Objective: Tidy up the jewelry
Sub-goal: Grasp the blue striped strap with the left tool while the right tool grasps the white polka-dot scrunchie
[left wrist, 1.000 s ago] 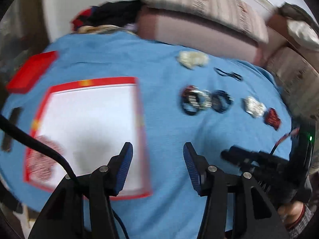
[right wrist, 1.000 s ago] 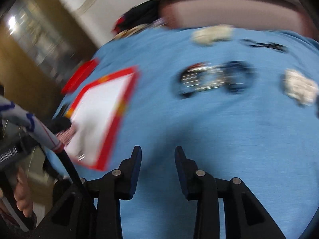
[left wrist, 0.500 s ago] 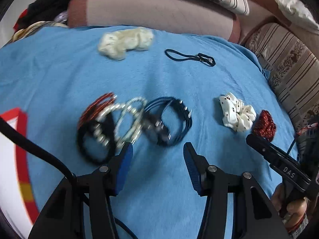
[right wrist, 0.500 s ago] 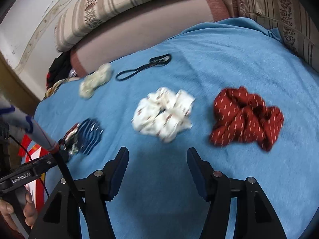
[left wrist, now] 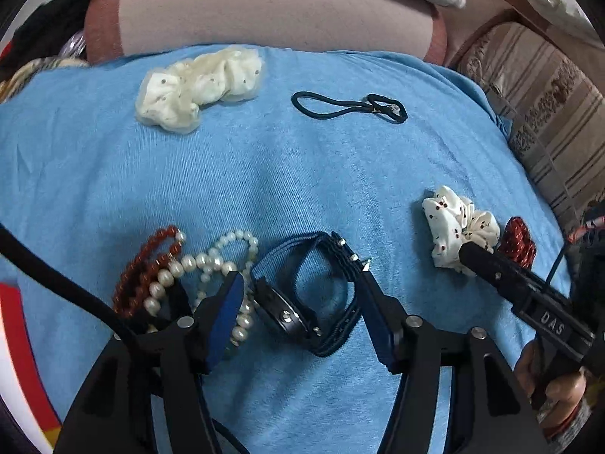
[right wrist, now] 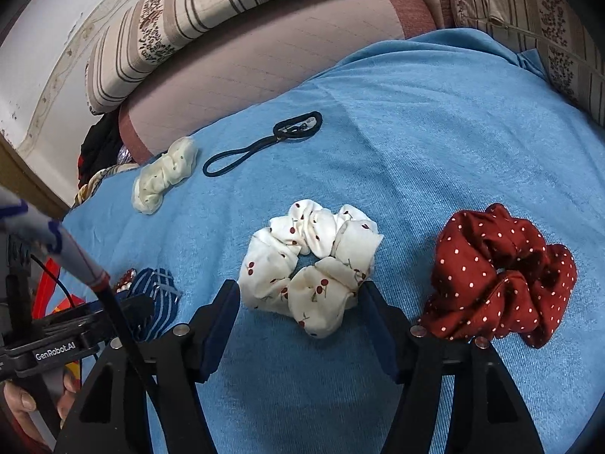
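Note:
In the left wrist view my left gripper [left wrist: 300, 299] is open, its jaws straddling a dark blue strap watch [left wrist: 302, 302] on the blue cloth [left wrist: 302, 174]. A pearl bracelet [left wrist: 211, 265] and a red bead bracelet [left wrist: 145, 261] lie just left of it. In the right wrist view my right gripper [right wrist: 300, 302] is open, its jaws either side of a white cherry-print scrunchie [right wrist: 314, 261]. A red polka-dot scrunchie [right wrist: 499, 268] lies to its right. The watch also shows in the right wrist view [right wrist: 155, 302].
A cream scrunchie [left wrist: 200, 87] and a black hair tie [left wrist: 348, 108] lie farther back on the cloth. A red-edged white tray [left wrist: 15, 340] is at the left edge. Sofa cushions [right wrist: 264, 38] border the back and right.
Both grippers have moved forward and down toward the cloth. The left now straddles the watch; the right now straddles the white scrunchie. Both have opened wider.

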Demonstrator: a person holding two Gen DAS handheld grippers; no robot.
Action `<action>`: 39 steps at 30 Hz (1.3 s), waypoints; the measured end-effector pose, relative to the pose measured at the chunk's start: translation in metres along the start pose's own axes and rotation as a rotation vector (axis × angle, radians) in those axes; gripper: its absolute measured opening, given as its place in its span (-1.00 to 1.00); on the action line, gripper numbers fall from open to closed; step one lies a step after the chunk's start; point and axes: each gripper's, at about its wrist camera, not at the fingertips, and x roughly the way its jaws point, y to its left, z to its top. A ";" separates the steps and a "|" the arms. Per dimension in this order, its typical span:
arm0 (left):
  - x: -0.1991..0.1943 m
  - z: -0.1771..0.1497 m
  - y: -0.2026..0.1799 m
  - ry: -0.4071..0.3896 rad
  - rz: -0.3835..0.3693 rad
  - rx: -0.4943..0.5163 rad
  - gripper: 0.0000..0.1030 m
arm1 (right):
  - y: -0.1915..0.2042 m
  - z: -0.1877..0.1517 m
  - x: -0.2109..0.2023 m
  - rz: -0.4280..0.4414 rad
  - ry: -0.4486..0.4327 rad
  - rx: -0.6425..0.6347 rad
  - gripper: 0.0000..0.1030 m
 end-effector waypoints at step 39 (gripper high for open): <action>-0.200 -0.106 0.175 -0.065 0.120 -0.420 -0.95 | 0.208 -0.077 -0.079 0.249 0.030 -0.411 -0.72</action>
